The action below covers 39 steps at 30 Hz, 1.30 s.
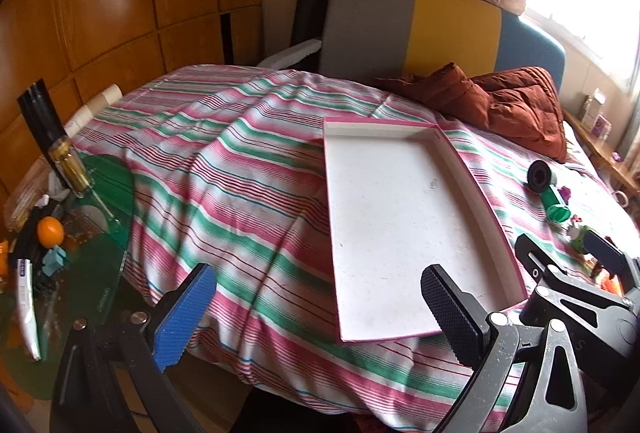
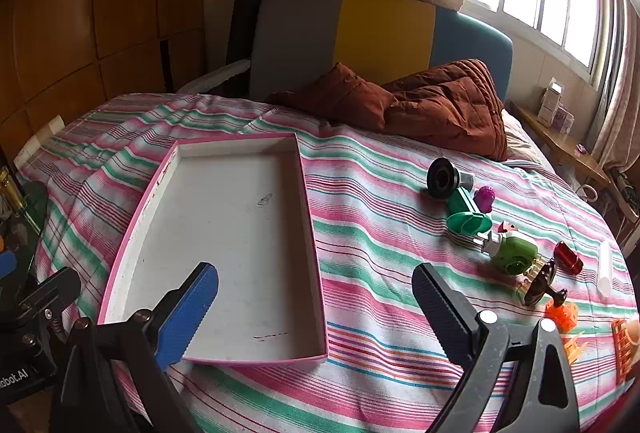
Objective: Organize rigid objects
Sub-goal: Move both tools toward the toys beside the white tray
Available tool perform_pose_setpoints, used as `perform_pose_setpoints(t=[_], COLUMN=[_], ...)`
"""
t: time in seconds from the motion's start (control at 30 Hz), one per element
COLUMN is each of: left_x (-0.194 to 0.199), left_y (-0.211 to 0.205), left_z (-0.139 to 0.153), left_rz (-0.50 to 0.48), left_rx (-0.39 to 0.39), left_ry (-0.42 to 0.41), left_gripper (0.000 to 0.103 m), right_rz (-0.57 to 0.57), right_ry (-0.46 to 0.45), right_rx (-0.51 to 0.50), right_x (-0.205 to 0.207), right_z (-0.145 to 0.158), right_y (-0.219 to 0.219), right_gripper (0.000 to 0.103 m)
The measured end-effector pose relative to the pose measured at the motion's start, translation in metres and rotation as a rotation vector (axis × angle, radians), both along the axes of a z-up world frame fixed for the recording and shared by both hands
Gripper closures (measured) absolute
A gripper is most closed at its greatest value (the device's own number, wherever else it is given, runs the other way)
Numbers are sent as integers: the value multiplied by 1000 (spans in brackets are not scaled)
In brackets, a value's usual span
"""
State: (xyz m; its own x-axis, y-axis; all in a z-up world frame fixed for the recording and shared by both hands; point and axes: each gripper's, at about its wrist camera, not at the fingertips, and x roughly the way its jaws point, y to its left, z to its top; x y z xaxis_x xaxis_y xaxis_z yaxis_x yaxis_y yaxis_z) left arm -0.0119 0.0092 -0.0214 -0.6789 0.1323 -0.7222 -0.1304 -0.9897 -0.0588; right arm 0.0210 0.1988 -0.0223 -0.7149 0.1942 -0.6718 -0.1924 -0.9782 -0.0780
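Note:
An empty pink-rimmed white tray [image 2: 168,169] lies on the striped bedspread; it also shows in the left wrist view [image 1: 460,161]. Right of it lie several small objects: a black funnel-like part [image 2: 442,178], a green tube [image 2: 466,213], a purple cap [image 2: 485,198], a green pump bottle [image 2: 510,251], a red cylinder [image 2: 568,257], a brown knob [image 2: 540,283] and orange pieces [image 2: 562,315]. My right gripper [image 2: 316,313] is open and empty above the tray's near right corner. My left gripper [image 1: 320,317] is open and empty at the tray's near left edge.
A rust-brown quilt [image 2: 440,105] lies at the headboard [image 2: 384,33]. A glass side table [image 1: 80,257] on the left holds a bottle [image 1: 70,161], an orange [image 1: 50,231] and a tube. A wooden ledge [image 2: 560,141] runs under the window.

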Motion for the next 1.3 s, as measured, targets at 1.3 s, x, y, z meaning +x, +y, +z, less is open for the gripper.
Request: perform_pose_setpoints(t=[1.3], left_x=[-9], left_y=[114], left_z=[14], left_rz=[-399], left_rx=[-4], left_ry=[-35], left_gripper=[0], right_rz=[-320], right_ry=[-20], right_rx=[155], right_x=[20], right_z=[20], right_y=[183], right_gripper=[4])
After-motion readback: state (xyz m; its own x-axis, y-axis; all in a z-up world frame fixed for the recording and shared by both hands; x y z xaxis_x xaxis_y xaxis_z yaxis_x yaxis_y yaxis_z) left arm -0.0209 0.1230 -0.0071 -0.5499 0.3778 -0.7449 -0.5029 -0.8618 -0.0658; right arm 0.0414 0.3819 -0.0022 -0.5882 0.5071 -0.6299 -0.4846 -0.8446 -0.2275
